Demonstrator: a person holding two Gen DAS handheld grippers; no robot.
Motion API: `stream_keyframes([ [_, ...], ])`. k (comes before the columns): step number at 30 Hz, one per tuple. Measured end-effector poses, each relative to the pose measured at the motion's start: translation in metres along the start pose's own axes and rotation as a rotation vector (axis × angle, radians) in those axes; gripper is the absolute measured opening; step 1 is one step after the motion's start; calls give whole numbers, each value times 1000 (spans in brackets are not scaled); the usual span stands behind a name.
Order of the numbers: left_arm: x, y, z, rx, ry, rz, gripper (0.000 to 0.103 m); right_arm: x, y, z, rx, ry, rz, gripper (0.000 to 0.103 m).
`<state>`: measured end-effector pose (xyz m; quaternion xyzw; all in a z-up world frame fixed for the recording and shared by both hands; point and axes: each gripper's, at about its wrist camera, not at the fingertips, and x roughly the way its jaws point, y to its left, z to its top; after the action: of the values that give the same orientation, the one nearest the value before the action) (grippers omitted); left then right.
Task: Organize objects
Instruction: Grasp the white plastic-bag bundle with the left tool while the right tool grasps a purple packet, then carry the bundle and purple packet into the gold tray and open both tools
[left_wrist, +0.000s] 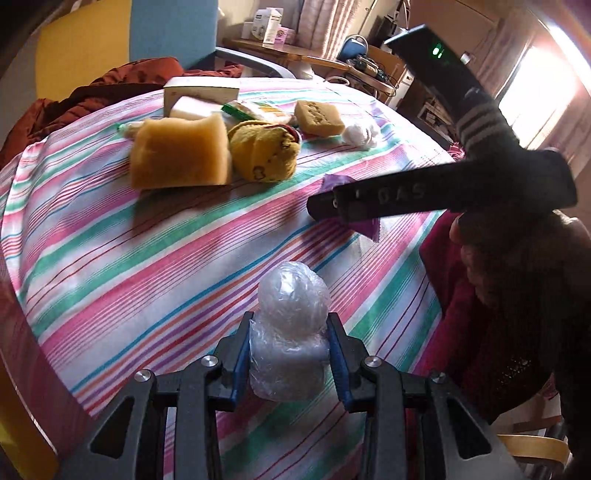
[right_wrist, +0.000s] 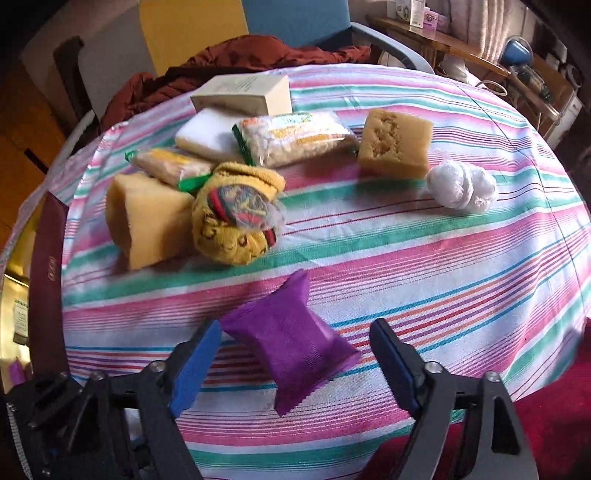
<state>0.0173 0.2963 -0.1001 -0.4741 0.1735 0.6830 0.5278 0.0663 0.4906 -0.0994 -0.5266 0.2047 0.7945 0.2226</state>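
A lump of crumpled clear plastic wrap (left_wrist: 291, 295) sits between the blue pads of my left gripper (left_wrist: 290, 321), which is shut on it just above the striped tablecloth (left_wrist: 147, 258). In the right wrist view a purple packet (right_wrist: 291, 339) lies tilted on the cloth between the fingers of my right gripper (right_wrist: 295, 326). The left pad (right_wrist: 199, 354) is close to the packet's edge and the right pad (right_wrist: 391, 354) stands well clear of it, so the gripper is open. From the left wrist view the right gripper shows as a black bar (left_wrist: 424, 195) over the purple packet (left_wrist: 365, 225).
At the far side of the table lie a large yellow sponge (right_wrist: 147, 221), a yellow rolled sock (right_wrist: 232, 221), a second sponge (right_wrist: 395, 144), a white plastic ball (right_wrist: 461, 188), two noodle packets (right_wrist: 295, 136), a white block (right_wrist: 207, 136) and a cream box (right_wrist: 243, 92). A rust-brown jacket (right_wrist: 258, 55) hangs on the chair behind.
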Motion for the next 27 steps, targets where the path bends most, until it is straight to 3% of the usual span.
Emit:
stream_keyframes([
  [2,-5,3,-3,-12,-7,6,37,3,3,-1,-26,5,-15,61],
  [3,-8,3,-3,-18,-11,7,37,5,3,-2,-31,18,-16,45],
  [5,-15,2,-4,-22,-26,7,37,4,1,-2,-33,16,-33,43],
  [9,-37,-1,-8,-19,-71,14,37,-3,-2,-3,-21,-19,-6,41],
  [19,-103,18,-14,-118,-226,55,37,-62,1,-11,30,-207,180,41],
  [22,-122,36,-21,-177,-269,90,37,-77,31,-12,-21,-230,245,41],
  [27,-163,81,-42,-305,-344,193,37,-98,118,-10,-180,-251,362,41],
])
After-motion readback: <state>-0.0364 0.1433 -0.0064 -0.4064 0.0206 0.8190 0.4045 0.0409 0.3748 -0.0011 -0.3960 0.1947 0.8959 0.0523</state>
